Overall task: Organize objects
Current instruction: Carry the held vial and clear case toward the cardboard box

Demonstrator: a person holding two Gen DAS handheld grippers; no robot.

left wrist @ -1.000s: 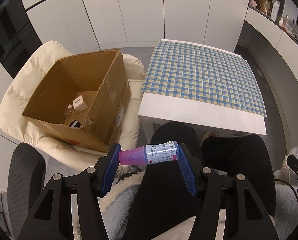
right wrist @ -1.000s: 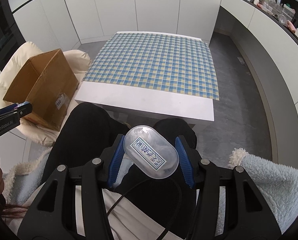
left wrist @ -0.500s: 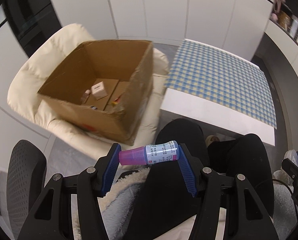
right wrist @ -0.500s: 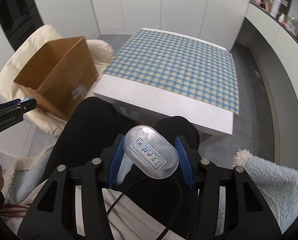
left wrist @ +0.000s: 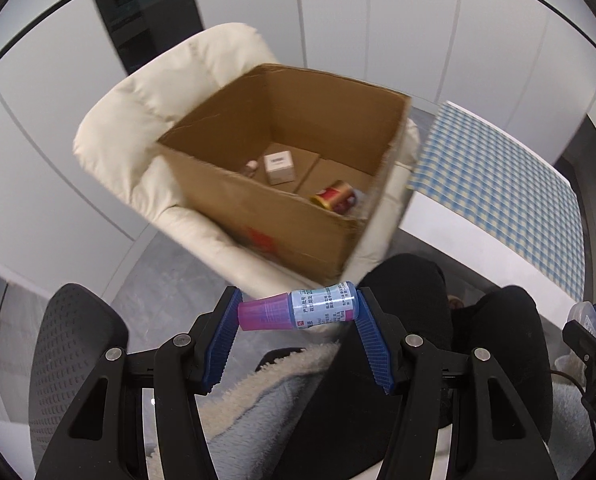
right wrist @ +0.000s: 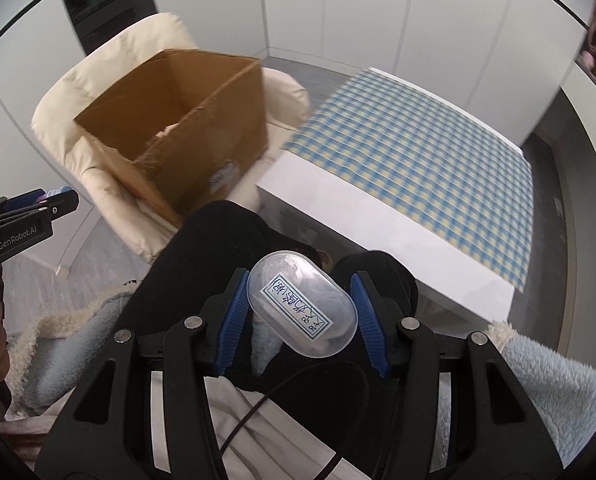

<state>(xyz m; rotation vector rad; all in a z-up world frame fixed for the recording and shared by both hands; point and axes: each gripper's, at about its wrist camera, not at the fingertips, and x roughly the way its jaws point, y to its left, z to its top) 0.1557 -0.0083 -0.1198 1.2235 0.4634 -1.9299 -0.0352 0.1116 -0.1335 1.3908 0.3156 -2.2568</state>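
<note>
The left gripper (left wrist: 298,314) is clamping a small bottle (left wrist: 298,311) crosswise between its blue pads, the pink cap pressing against one pad and the bottle's labelled blue body against the other, so the bottle is hanging level above the person's dark-trousered lap. The right gripper (right wrist: 299,304) is squeezing a clear oval case (right wrist: 301,303) with a handwritten label, which is sitting tilted between its pads and bulging up above them. Beyond the lap, a cardboard box (left wrist: 282,216) is standing open on a cream armchair (left wrist: 146,128), just beside a low white table (right wrist: 381,216) that is carrying a blue-and-yellow checked cloth (right wrist: 413,136). Inside the box, a small white carton (left wrist: 279,167) is lying near the middle of the floor, a tiny bottle (left wrist: 251,167) is sitting just beside it, and a red-and-gold can (left wrist: 333,197) is lying on its side toward the near corner. White cabinet fronts are closing off the far side of the room.
</note>
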